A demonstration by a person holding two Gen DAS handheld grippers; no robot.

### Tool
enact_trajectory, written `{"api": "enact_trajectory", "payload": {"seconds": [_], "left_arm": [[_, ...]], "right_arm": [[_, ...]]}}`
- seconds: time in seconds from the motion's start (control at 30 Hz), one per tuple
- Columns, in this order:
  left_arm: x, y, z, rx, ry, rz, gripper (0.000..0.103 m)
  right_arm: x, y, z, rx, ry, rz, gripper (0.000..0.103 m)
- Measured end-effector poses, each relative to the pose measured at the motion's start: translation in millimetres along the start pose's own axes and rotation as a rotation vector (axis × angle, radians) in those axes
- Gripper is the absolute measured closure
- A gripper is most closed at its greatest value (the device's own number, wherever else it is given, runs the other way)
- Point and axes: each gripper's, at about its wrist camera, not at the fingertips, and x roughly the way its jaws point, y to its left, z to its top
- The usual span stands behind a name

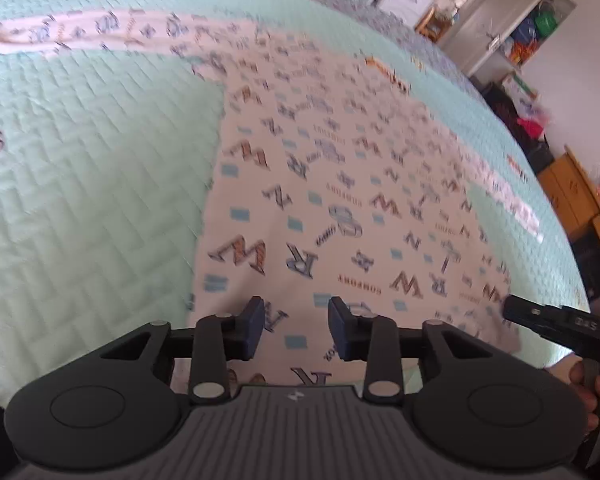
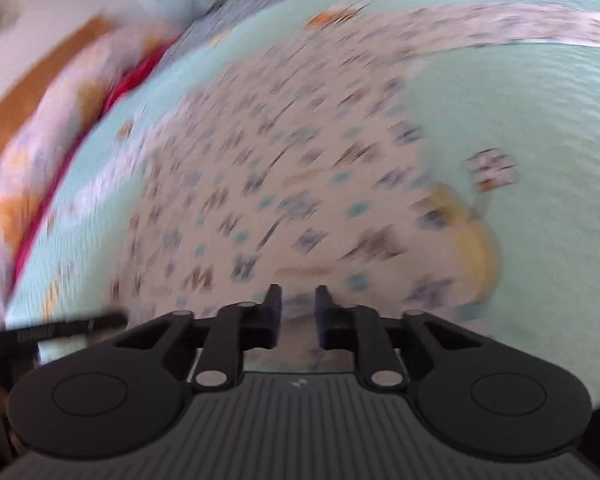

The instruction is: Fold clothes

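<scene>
A white garment [image 1: 340, 184] printed with blue and brown letters lies spread flat on a bed covered by a mint-green quilted bedspread [image 1: 92, 184]. In the left wrist view its body runs lengthwise straight away from the left hand-held gripper [image 1: 296, 328], the near edge lying under and just behind the fingertips and the far end well ahead. One long sleeve [image 1: 80, 34] reaches out from the far end to the left of that hand-held gripper, and another narrower strip of the same cloth [image 1: 512, 196] trails off to the right, so the sleeves cross the body's long axis. The left hand-held gripper is released: its two blue-padded fingers [image 1: 256, 328] stand apart above the cloth with printed fabric showing in the gap, nothing pinched.

The right hand-held gripper [image 2: 298, 316] likewise hangs over the near edge of the garment [image 2: 268, 184], jaws parted with only cloth visible below the gap; this view is heavily blurred, so whether the pads brush the fabric cannot be told. A yellow-lined opening [image 2: 476, 248] of the garment lies ahead and to the right of it. The tip of the right hand-held gripper [image 1: 556, 324] shows at the right of the left one, over the garment's near right corner.
</scene>
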Motion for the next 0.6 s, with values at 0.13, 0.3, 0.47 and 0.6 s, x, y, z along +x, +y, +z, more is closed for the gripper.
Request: {"api": "enact_trajectory", "payload": {"seconds": [0.13,0.3,0.47,0.6], "left_arm": [[-16.7,-11.7,-9.3,-0.004,0.034,-0.104,0.054],[16.7,-7.6,-37.4,-0.176,0.191,-0.205,0.048],[36.7,23.9,-34.0,-0.444,0.185,-0.307,0.049],[36.3,16.2,-18.2,-0.469,0.130,-0.302,0.058]], "right_arm": [[-25.2,-20.3,-2.4,0.147,0.082,0.152,0.064],[16.0,-39.6,-42.3,0.464,0.226,0.272,0.063],[43.0,-72.1,-60.1,0.812,0.173,0.383,0.062],[47.9,-63.8,-54.0,0.826,0.102,0.417,0.063]]}}
